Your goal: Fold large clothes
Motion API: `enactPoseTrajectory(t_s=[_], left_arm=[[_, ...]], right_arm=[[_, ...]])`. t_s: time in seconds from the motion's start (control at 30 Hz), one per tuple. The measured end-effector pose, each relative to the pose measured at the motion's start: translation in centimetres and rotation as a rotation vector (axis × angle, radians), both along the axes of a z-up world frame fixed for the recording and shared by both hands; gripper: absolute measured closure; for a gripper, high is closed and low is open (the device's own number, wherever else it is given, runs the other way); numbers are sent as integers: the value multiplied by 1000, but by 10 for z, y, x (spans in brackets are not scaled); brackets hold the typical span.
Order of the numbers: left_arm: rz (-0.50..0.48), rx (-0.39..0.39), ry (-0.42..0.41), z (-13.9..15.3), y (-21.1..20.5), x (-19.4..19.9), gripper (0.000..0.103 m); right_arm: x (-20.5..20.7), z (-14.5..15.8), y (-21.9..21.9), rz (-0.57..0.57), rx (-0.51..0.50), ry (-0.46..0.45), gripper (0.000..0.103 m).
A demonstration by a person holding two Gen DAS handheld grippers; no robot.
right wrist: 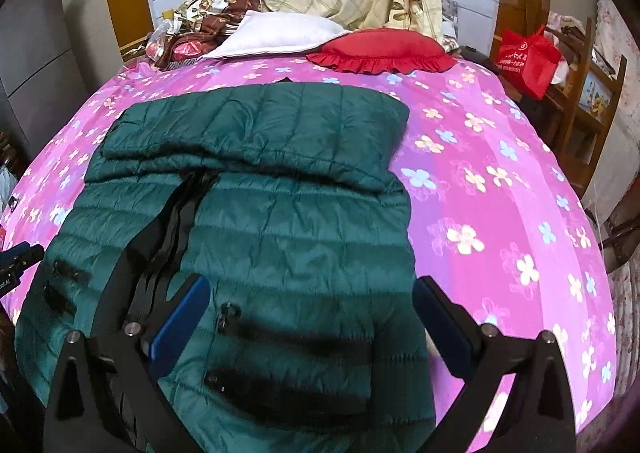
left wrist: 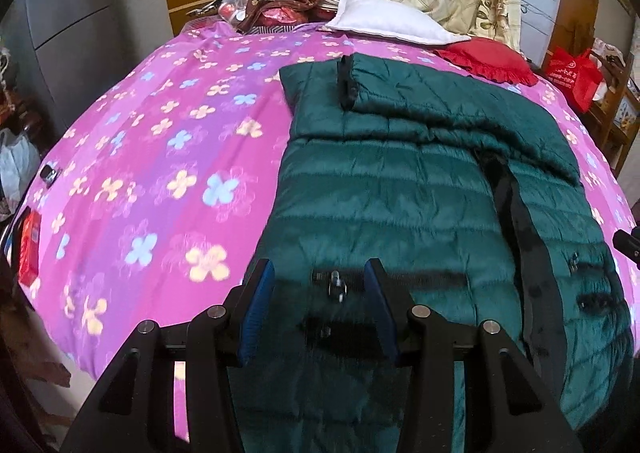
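Left gripper (left wrist: 320,281) fingers partly spread over the hem of one dark green quilted jacket (left wrist: 400,193), pinching nothing visible; right gripper (right wrist: 312,305) fingers spread wide, one pad over the jacket, the other off its edge, holding nothing. Jacket lies flat on the pink flowered bed (left wrist: 160,153), long axis running from the grippers toward the headboard, both sleeves folded across the far end. Beyond it: one white pillow (right wrist: 272,37), one red frilled cushion (right wrist: 380,49), one red bag (right wrist: 528,57) with unreadable white print.
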State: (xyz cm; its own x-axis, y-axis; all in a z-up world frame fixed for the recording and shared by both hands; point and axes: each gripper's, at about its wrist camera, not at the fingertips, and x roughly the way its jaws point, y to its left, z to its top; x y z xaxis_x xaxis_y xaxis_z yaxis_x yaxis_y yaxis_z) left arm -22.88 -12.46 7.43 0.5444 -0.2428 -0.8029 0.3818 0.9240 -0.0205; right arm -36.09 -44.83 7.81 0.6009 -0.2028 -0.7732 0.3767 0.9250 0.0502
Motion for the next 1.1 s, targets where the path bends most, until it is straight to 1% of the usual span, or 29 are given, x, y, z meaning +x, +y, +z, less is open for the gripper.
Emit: enactPoseTrajectory(t_s=[0.2, 0.47, 0.63, 0.8, 1.0, 1.03, 1.1], left_arm=[[-3, 8, 20, -3, 16, -16, 75], [27, 34, 46, -14, 40, -28, 75], [35, 33, 57, -15, 51, -34, 75], [32, 43, 70, -19, 57, -40, 75], [37, 23, 101, -23, 67, -44, 75], [36, 12, 109, -24, 70, -44, 75], [36, -34, 140, -25, 78, -43, 74]], right_arm=[[-21, -3, 10, 10, 2, 10, 0], [-51, -10, 16, 20, 13, 30, 0], [-67, -17, 19, 31, 11, 56, 0], [-79, -24, 19, 35, 30, 78, 0], [-91, -32, 19, 36, 35, 106, 0], [-93, -33, 18, 36, 36, 111, 0], [-98, -35, 17, 40, 37, 117, 0]])
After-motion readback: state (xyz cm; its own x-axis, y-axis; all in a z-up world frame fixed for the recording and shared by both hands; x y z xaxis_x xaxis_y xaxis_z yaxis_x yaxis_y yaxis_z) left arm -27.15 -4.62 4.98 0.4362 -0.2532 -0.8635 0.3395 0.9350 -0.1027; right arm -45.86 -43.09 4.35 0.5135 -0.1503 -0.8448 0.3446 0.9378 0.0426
